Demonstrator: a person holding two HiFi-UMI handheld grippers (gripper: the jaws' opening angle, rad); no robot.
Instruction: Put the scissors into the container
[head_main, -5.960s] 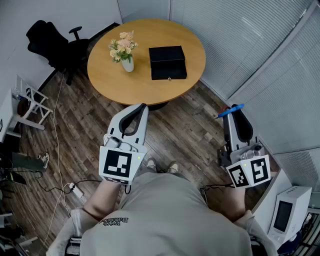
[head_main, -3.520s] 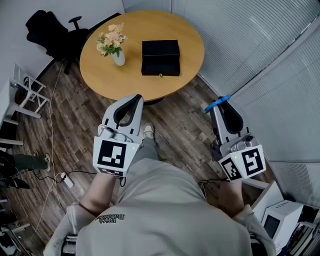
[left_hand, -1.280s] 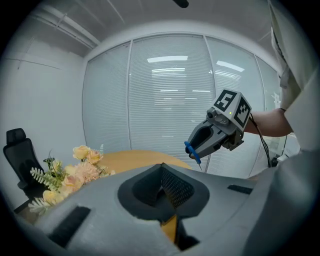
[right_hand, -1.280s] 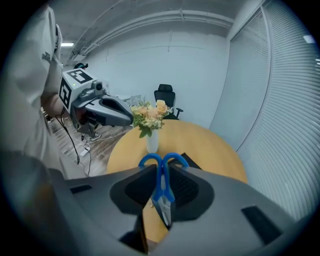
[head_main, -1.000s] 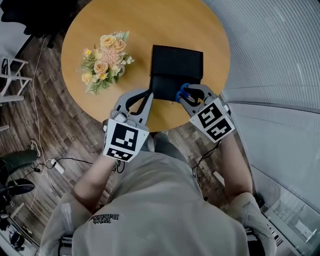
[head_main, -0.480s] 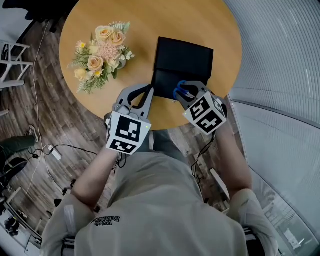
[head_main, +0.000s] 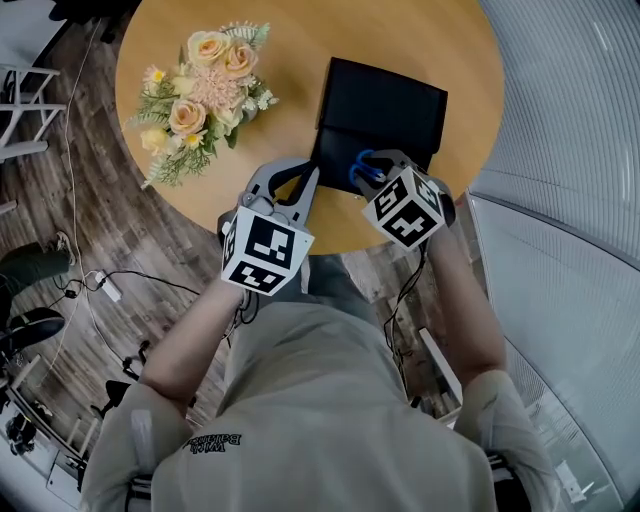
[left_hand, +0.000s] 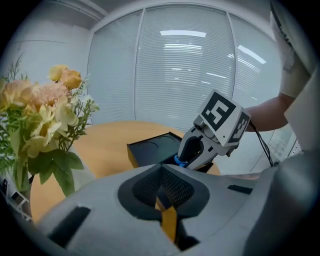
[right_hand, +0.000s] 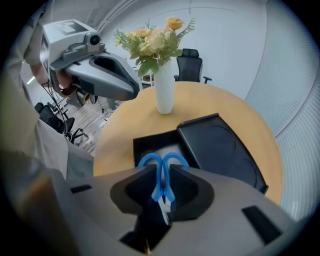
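Note:
The blue-handled scissors (right_hand: 151, 161) are clamped in my right gripper (right_hand: 161, 172), handles pointing forward and the blade back between the jaws. They hang just above the open tray of the black container (right_hand: 150, 145), whose lid (right_hand: 220, 150) lies flat behind it. In the head view the right gripper (head_main: 366, 172) and the scissors (head_main: 359, 166) are over the near edge of the container (head_main: 385, 100). My left gripper (head_main: 303, 184) is shut and holds nothing, its tip close to the container's near left corner. In its own view, the left gripper (left_hand: 162, 175) faces the right one.
A white vase of pale flowers (head_main: 200, 90) stands on the round wooden table (head_main: 290, 40), left of the container. Window blinds (head_main: 570, 120) curve round the right side. Cables and a power strip (head_main: 105, 290) lie on the wood floor at left.
The person has walked up to the table. Both grippers moved from over the floor to the table's near edge, and the right one brought the scissors over the container.

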